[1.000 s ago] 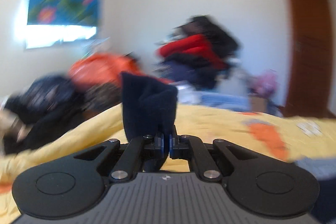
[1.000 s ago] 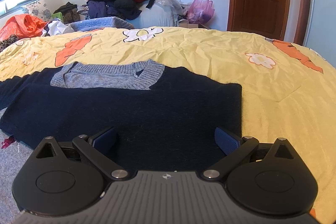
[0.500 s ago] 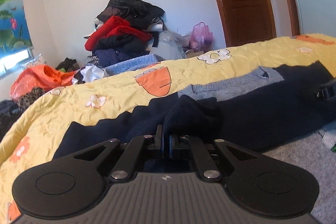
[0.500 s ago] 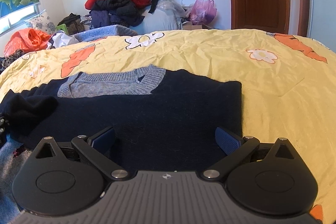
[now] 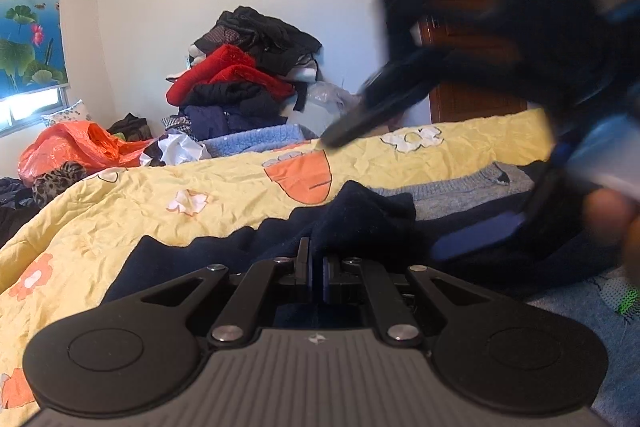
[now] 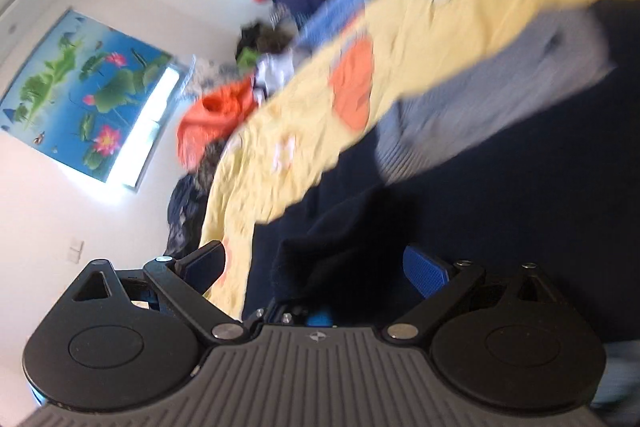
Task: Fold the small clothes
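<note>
On the yellow bedspread (image 5: 224,183) lies the navy sweater (image 5: 192,251), soft and floppy (best taken at cuff or hem), its sleeve clenched in the left gripper (image 5: 316,263) while the empty right gripper (image 6: 316,267) is closing nearby, clothes pile (image 5: 248,75) far behind.

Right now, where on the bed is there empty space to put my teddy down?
The yellow quilt is bare on the window side of the navy sweater, and behind its grey collar toward the door. The middle is crowded: both grippers meet over the sweater's bunched sleeve. The clothes pile fills the far side.
</note>
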Motion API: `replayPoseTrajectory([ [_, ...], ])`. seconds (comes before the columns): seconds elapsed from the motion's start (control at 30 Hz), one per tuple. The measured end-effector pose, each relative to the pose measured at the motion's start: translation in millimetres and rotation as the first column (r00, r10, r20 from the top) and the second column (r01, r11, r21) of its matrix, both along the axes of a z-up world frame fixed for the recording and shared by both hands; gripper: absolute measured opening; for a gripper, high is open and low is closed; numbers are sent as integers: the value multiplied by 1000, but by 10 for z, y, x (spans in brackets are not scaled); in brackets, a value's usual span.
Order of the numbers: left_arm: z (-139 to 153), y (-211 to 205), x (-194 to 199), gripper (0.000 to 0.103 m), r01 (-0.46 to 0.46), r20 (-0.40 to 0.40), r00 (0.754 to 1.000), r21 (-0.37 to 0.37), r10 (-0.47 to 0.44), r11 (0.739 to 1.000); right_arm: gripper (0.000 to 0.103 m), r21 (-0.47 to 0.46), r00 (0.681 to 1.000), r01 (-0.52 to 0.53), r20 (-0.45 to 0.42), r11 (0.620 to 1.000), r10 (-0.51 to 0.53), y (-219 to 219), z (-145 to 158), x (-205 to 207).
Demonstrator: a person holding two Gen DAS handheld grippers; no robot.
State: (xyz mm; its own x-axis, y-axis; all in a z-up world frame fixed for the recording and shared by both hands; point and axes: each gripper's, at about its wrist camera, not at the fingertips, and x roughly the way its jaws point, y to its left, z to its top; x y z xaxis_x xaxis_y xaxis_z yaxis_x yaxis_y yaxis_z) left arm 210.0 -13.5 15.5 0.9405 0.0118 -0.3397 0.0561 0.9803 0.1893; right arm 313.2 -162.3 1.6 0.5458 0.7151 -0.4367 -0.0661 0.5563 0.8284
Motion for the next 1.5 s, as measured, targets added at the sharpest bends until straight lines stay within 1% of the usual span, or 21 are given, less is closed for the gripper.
replayPoseTrajectory([
  [0.07,5,12,-6,4,2,4,1000,-10,-2,1000,94,-5,999,5,-45,1000,-5,163,-56,115],
  [0.13,6,24,-2,4,3,0,1000,-19,-3,1000,84,29,998,-5,-55,1000,6,274,-97,179],
  [0.17,9,33,-2,5,1,-1,1000,-24,-1,1000,62,20,999,-10,-54,1000,11,325,-104,202],
  [0.2,7,46,10,5,5,-12,1000,-34,-6,999,30,-14,998,-19,-52,1000,18,372,-98,214],
  [0.27,10,91,26,8,11,-22,1000,-61,-13,998,28,-56,1000,-22,-21,998,21,409,-64,225],
  [0.3,13,116,18,12,24,-20,999,-80,-25,997,23,-73,1000,-17,-5,997,17,382,-35,212],
  [0.33,16,144,3,17,32,-14,999,-99,-33,995,22,-88,1000,-14,10,996,15,348,-6,208],
  [0.37,22,172,-19,39,30,-1,1000,-115,-30,993,21,-99,1000,-15,21,995,17,335,36,203],
  [0.4,29,208,-52,77,27,18,1000,-138,-24,990,21,-103,999,-16,33,995,19,250,75,194],
  [0.43,37,241,-87,94,22,40,999,-160,-16,987,21,-112,999,-12,47,994,18,203,131,189],
  [0.47,46,270,-134,103,21,72,997,-179,-8,984,21,-124,998,-3,63,992,11,135,191,180],
  [0.5,58,291,-177,103,27,99,995,-194,-8,981,21,-135,997,5,80,991,5,48,254,163],
  [0.53,62,292,-185,103,26,103,995,-197,-5,980,21,-146,995,13,98,989,1,-38,317,152],
  [0.63,61,298,-118,103,11,64,998,-208,2,978,21,-210,992,45,122,977,-20,-350,453,127],
  [0.73,60,354,-99,103,-8,53,998,-240,22,971,21,-281,992,88,113,956,-58,-716,472,93],
  [0.9,64,334,-76,103,-16,42,999,-229,26,973,21,-331,984,179,78,926,-163,-1396,339,-41],
  [1.03,55,331,-29,103,-26,18,999,-220,31,975,21,-357,978,208,53,911,-202,-1726,147,-170],
  [1.13,52,332,-2,103,-33,5,999,-214,35,976,21,-363,974,221,42,905,-221,-1859,14,-259],
  [1.3,53,327,19,103,-36,1,999,-210,37,977,19,-341,967,246,29,907,-251,-1993,-154,-349],
  [1.43,43,320,9,103,-40,0,999,-209,40,977,19,-342,966,257,59,904,-253,-1940,-170,-379],
  [1.5,42,324,8,103,-43,1,999,-209,44,977,22,-350,966,257,77,901,-246,-1903,-176,-406],
])
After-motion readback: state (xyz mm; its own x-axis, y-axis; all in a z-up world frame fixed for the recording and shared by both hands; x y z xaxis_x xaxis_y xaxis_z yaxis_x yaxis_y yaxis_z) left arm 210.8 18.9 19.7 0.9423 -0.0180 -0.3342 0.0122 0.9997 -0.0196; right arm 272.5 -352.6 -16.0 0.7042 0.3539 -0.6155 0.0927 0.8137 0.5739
